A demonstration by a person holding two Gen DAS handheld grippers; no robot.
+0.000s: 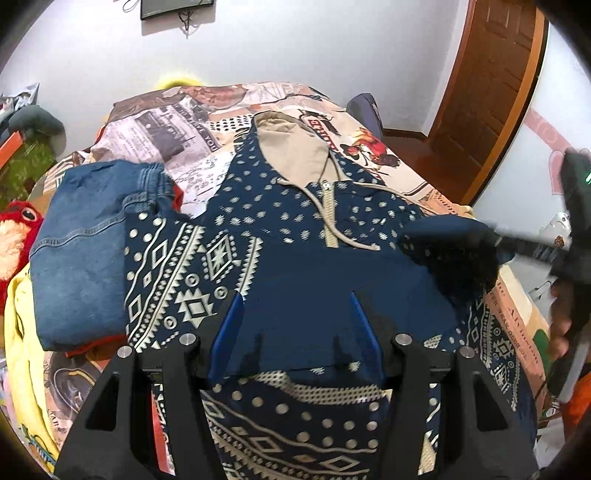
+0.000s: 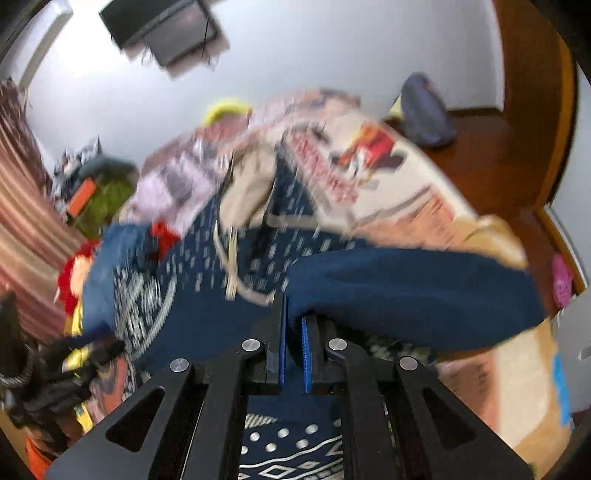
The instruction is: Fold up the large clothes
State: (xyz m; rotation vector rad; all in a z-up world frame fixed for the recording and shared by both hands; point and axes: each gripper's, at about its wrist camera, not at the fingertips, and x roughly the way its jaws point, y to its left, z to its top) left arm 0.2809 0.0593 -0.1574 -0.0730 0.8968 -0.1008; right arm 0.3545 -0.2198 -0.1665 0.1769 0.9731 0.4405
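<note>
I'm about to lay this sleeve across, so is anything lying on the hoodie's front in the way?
Nothing visible blocks it. The right gripper grips the sleeve; the hoodie front lies bare. The folded jeans sit off to its side.

A bed with a picture-print bedspread (image 1: 177,129) fills the middle. A red plush toy (image 1: 16,229) sits at the left side of the bed, and a yellow cloth (image 1: 22,332) lies just below the toy. A yellow thing (image 1: 181,79) peeks up behind the far end of the bed. A brown wooden door (image 1: 491,85) stands to the right of the bed. A dark screen (image 1: 173,7) hangs on the white wall (image 1: 295,44) above the bed. A striped curtain (image 2: 26,206) hangs far left of the bed.
</note>
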